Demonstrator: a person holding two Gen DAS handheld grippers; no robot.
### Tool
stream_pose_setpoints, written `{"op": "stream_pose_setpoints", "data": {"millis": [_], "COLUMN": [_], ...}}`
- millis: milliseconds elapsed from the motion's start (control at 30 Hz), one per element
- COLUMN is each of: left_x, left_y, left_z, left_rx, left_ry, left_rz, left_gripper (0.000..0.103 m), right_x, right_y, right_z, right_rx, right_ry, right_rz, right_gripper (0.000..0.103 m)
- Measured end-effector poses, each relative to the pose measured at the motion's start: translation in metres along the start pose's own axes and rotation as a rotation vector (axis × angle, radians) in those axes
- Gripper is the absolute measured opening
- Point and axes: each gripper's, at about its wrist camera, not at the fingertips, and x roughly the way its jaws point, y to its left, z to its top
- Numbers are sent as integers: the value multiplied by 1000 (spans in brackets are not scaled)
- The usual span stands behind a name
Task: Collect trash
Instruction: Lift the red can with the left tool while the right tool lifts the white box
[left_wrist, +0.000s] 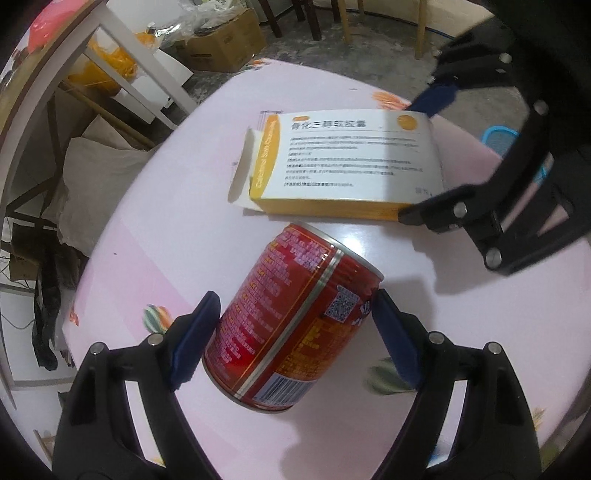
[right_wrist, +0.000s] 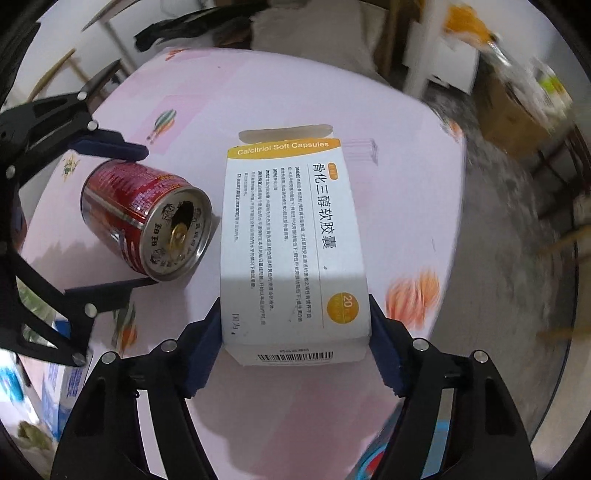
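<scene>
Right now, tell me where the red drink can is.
The red drink can lies on its side on the pink table, between the left gripper fingers, just beside the Calcitriol capsule box that the right gripper brackets.

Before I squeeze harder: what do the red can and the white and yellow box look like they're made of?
Red printed drink can: thin metal by the look, glossy, with a bare silvery rim and pull-tab top, already opened. White and yellow capsule box: thin matte printed cardboard, with a tuck flap open at the far end. Both would probably crush easily.
</scene>
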Motion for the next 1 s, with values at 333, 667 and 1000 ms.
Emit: {"op": "stream_pose_setpoints", "data": {"millis": [333, 667, 1000], "left_x": [-38, -80, -103], "left_y": [-109, -190, -192], "left_z": [-18, -96, -184], "left_rx": [-119, -369, -771], "left_ry": [6, -188, -510], "left_rz": [-62, -108, -226], "left_gripper": [78, 74, 69], "right_x": [-44, -62, -74], "right_y": [-5, 24, 30], "right_z": [-121, -216, -239], "right_rx": [118, 188, 293], "right_ry": [-9, -47, -118], "right_rz": [43, 84, 161], "right_gripper": [70, 70, 70]}}
